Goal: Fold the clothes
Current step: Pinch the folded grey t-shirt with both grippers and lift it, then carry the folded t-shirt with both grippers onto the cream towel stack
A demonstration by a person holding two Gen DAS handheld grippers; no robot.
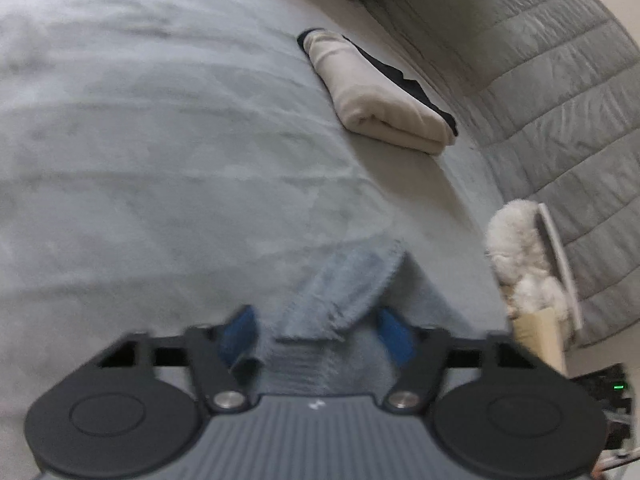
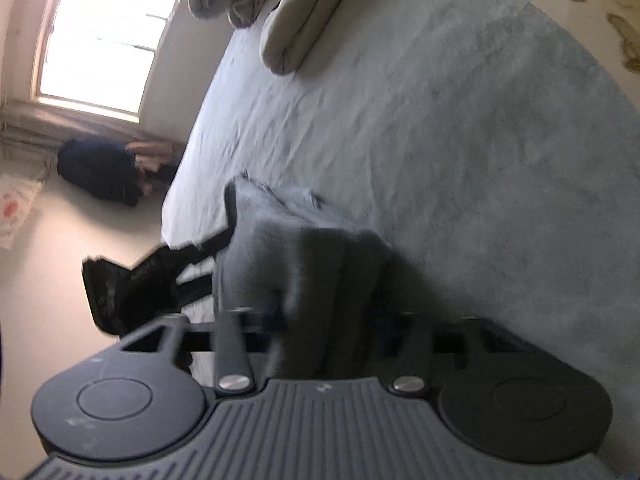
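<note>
On my left wrist view, the left gripper [image 1: 316, 330] has its blue fingers [image 1: 240, 332] set wide apart, with a bunch of light blue denim garment [image 1: 344, 284] lying between them on the grey-blue bedsheet [image 1: 160, 140]; the pads do not look pressed on it. Farther off and to the right, a folded beige garment [image 1: 380, 96] lies on a black garment [image 1: 404, 78], just beside the quilted grey blanket [image 1: 540, 80]. A white fluffy toy [image 1: 520, 256] sits at the near right.

On my right wrist view, the right gripper [image 2: 324, 320] has the same denim bunched between its fingers, but blur hides whether they clamp it. A window [image 2: 108, 36] glows far left.
</note>
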